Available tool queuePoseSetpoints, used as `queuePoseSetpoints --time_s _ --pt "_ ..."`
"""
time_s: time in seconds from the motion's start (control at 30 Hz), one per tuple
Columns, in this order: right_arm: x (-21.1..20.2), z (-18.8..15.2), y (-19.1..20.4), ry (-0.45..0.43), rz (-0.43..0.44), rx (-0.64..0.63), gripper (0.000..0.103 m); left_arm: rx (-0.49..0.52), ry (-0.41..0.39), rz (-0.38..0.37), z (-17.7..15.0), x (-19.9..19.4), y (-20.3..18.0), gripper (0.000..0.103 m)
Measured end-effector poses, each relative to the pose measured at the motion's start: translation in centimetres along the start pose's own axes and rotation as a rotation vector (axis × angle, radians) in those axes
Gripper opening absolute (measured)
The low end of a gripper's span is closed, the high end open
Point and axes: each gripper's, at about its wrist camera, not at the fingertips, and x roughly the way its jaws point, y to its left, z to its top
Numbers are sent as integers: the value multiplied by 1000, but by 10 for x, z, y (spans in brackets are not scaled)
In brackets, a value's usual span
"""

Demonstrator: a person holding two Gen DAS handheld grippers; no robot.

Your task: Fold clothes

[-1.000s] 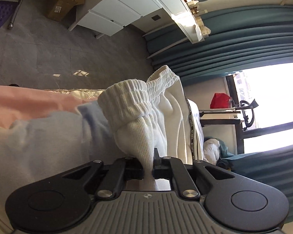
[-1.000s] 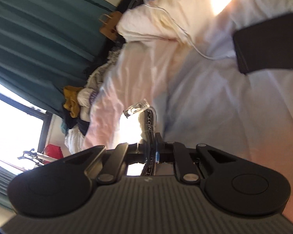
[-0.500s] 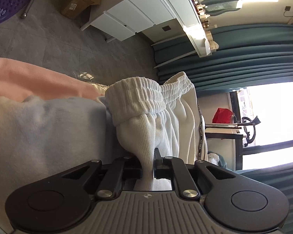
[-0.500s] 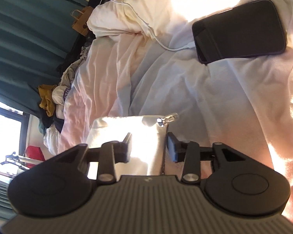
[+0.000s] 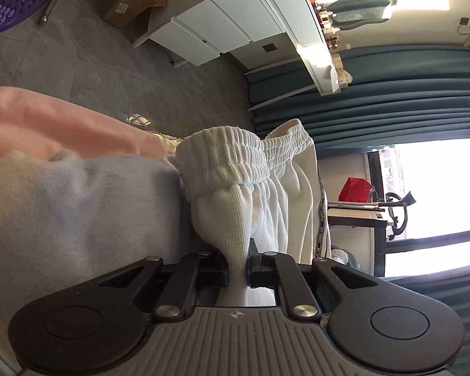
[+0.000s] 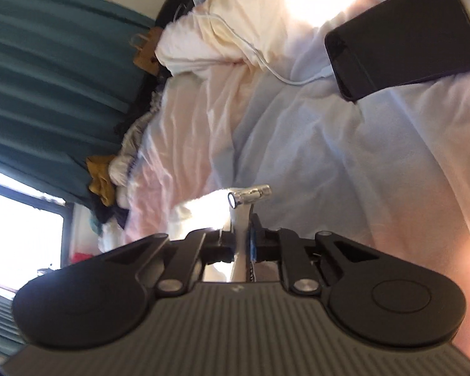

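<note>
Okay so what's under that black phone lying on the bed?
The black phone lies on rumpled pale bedding, blue-white and pink. A white cable runs across the bedding to its end. What lies directly beneath the phone, or under the bedding, is covered.

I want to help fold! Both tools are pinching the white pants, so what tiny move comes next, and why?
Probably pull the two tools gently apart to stretch the white pants flat. The left tool is shut on bunched ribbed fabric, and the right tool is shut on a thin white edge, so the cloth looks crumpled.

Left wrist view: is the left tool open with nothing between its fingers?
No, the left tool is shut on the white garment, ribbed fabric pinched between its fingers.
</note>
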Motion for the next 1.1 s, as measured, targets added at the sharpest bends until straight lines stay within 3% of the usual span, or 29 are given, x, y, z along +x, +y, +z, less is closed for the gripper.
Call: queuePoseSetpoints --time_s 0.07,0.13,0.4,0.47,0.53,0.57,0.63,0.77,0.83,0.9,1.03,1.1 --pt "-17 1 8 -53 54 -3 11 1 -12 -1 0 -4 0 8" --pt "-30 4 10 -107 52 -2 11 10 -15 4 0 -8 0 7" --pt "-12 18 -41 1 -237 175 12 100 -9 47 0 -15 -12 11" --pt "-8 21 -52 26 -306 214 13 154 -14 66 -2 -21 -20 21" --pt "-12 19 -40 1 -315 142 15 206 -21 66 -6 -30 -28 27" --pt "-14 18 -34 -15 -319 104 17 233 -25 69 -8 -35 -32 35" --pt "-17 17 -23 -47 -327 28 32 273 -42 74 -15 -46 -38 52" --pt "-24 13 0 -112 -342 -123 48 386 -117 77 -32 -72 -58 81" --pt "-27 11 11 -144 -348 -199 67 452 -150 83 -47 -82 -72 86" --pt "-31 10 22 -176 -355 -275 74 518 -180 86 -64 -90 -87 88" --pt "-37 6 44 -237 -364 -426 77 683 -196 63 -105 -84 -125 94" --pt "-38 -10 55 -192 -302 -477 77 789 -178 45 -133 -73 -143 97"
